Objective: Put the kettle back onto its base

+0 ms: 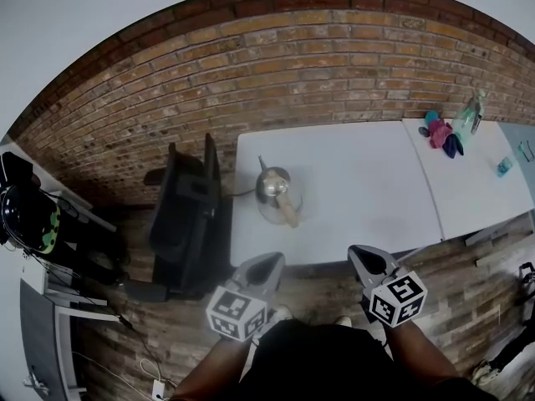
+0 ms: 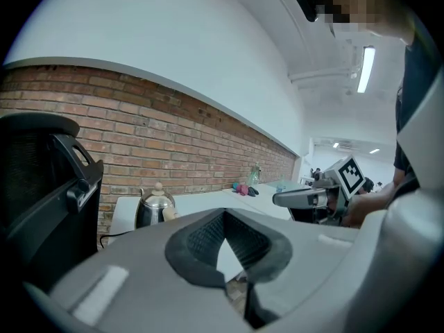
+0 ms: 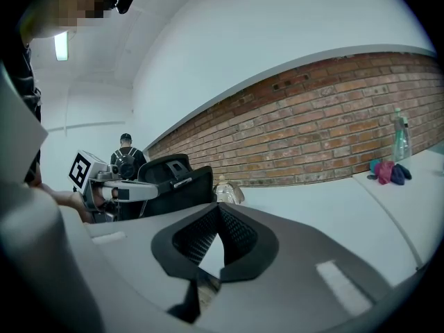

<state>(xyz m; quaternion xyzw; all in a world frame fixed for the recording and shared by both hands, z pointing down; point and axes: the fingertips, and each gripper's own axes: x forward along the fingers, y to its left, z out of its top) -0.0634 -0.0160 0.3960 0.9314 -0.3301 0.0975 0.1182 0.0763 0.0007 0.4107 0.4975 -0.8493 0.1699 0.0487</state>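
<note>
The kettle (image 1: 272, 186) sat near the tabletop (image 1: 359, 190) left edge, well apart from our left claw (image 1: 270, 262) and right claw (image 1: 362, 254), both clenched empty. We judged it rigid, slippery metal, maybe heavy, best gripped by the wooden handle (image 1: 287, 212).

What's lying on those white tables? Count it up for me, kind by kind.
Kettle: 1
Bottle: 1
Cloths, bunched together: 3 (teal, pink, dark blue)
Small blue thing, too small to identify: 1
Total: 6
</note>
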